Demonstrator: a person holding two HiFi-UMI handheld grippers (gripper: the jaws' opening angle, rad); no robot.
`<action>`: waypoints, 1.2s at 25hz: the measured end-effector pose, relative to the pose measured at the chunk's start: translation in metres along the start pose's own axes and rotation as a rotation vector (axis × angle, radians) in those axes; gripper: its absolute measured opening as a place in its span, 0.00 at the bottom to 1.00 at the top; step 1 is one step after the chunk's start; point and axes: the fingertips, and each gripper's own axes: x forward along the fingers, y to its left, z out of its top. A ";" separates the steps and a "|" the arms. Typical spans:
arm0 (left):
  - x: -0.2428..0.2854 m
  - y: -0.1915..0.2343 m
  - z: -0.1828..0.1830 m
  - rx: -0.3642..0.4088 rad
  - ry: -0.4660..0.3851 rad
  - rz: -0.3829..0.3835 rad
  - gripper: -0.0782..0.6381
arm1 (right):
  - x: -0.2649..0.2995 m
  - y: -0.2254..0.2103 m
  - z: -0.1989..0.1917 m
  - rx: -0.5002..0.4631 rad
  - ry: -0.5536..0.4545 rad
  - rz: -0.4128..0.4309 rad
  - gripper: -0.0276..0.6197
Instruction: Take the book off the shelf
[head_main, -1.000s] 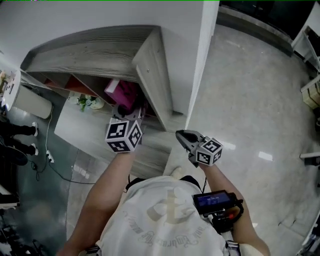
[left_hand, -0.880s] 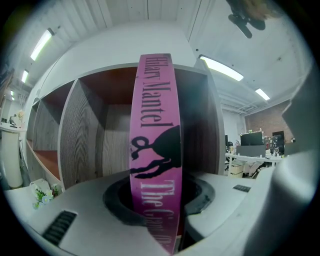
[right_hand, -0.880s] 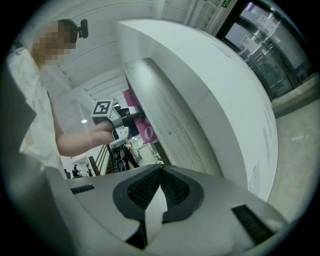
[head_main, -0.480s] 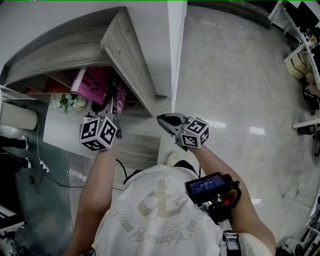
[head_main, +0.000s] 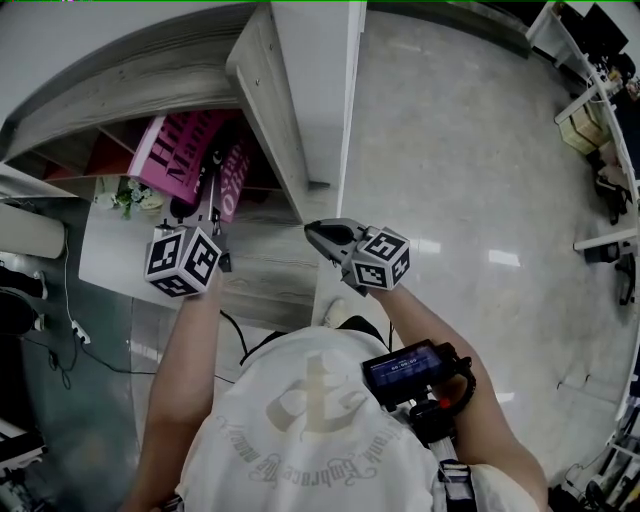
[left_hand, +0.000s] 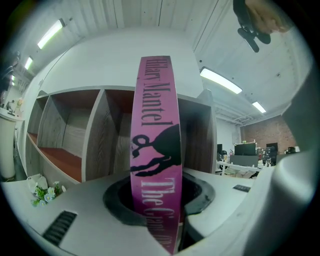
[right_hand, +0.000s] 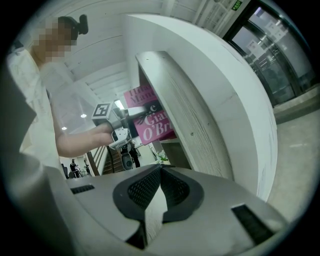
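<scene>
A pink book (head_main: 180, 150) with "Hilary Mantel" on it is held upright by my left gripper (head_main: 213, 195), in front of the grey wooden shelf (head_main: 265, 95). In the left gripper view the book's spine (left_hand: 155, 140) stands between the pads, and my left gripper (left_hand: 157, 197) is shut on it. Open shelf compartments (left_hand: 95, 135) lie behind it. The right gripper view shows the book's cover (right_hand: 150, 120) beside the shelf's side panel (right_hand: 187, 115), with the left gripper (right_hand: 120, 136) under it. My right gripper (head_main: 318, 233) hangs to the right of the shelf, shut and holding nothing (right_hand: 160, 172).
A low white surface with a small plant (head_main: 125, 195) sits under the shelf at the left, next to a white cylinder (head_main: 30, 235). A white wall column (head_main: 320, 90) flanks the shelf. Polished floor (head_main: 480, 150) spreads to the right, with desks (head_main: 590, 120) at the far edge.
The left gripper has drawn back with the pink book, which now shows much more of itself outside the shelf compartment. The right gripper has barely moved.
</scene>
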 end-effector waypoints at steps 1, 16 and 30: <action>-0.003 0.001 0.001 0.000 -0.002 -0.001 0.32 | 0.000 0.002 0.001 -0.003 0.000 0.000 0.05; -0.070 0.024 0.002 -0.062 -0.026 -0.025 0.32 | 0.022 0.051 -0.017 -0.001 0.019 0.013 0.05; -0.151 0.047 -0.012 -0.079 -0.025 -0.031 0.32 | 0.041 0.105 -0.029 -0.018 0.045 0.012 0.05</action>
